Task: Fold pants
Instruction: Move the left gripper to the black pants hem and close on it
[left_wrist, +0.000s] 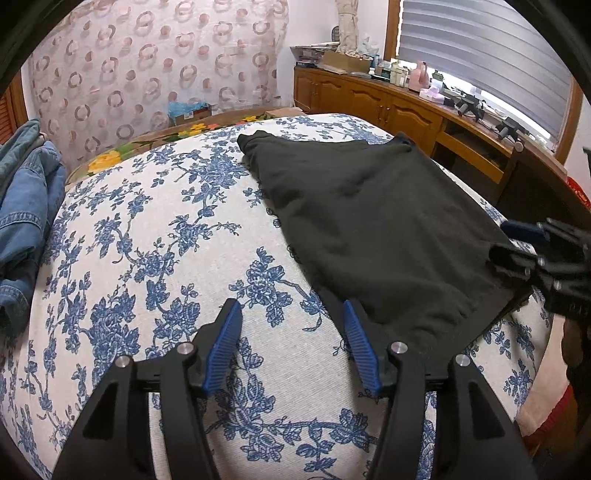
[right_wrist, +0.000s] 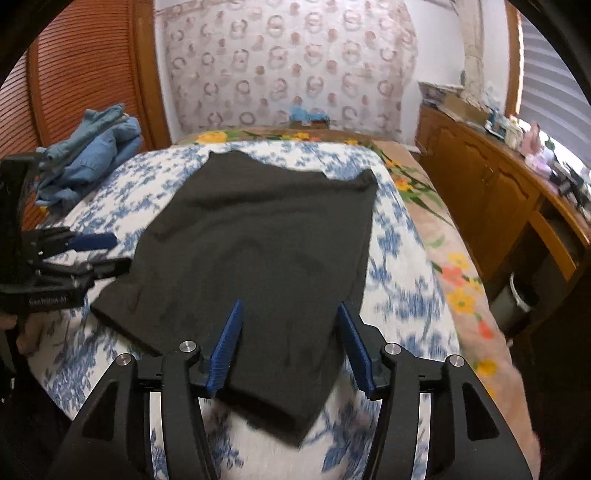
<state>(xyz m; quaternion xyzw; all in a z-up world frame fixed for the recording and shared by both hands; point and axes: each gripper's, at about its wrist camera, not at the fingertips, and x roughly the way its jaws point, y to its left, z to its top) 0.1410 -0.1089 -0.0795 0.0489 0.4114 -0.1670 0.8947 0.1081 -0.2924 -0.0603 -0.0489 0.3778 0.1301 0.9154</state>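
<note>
The black pants (left_wrist: 369, 221) lie folded and flat on the bed's blue-flowered cover (left_wrist: 147, 240). In the left wrist view my left gripper (left_wrist: 291, 308) stands open over bare cover, its right finger close to the pants' near edge, with nothing between the pads. My right gripper (left_wrist: 511, 245) shows at the pants' right edge. In the right wrist view the right gripper (right_wrist: 290, 308) is open, its blue pads apart above the near part of the pants (right_wrist: 258, 229) without pressing on them. The left gripper (right_wrist: 114, 254) sits at the pants' left edge.
A heap of blue denim clothes (left_wrist: 26, 206) (right_wrist: 88, 158) lies at the bed's far left. A wooden cabinet (left_wrist: 388, 107) with clutter on top runs along the right under a window. A flowered blanket (right_wrist: 458, 280) hangs at the bed's right side.
</note>
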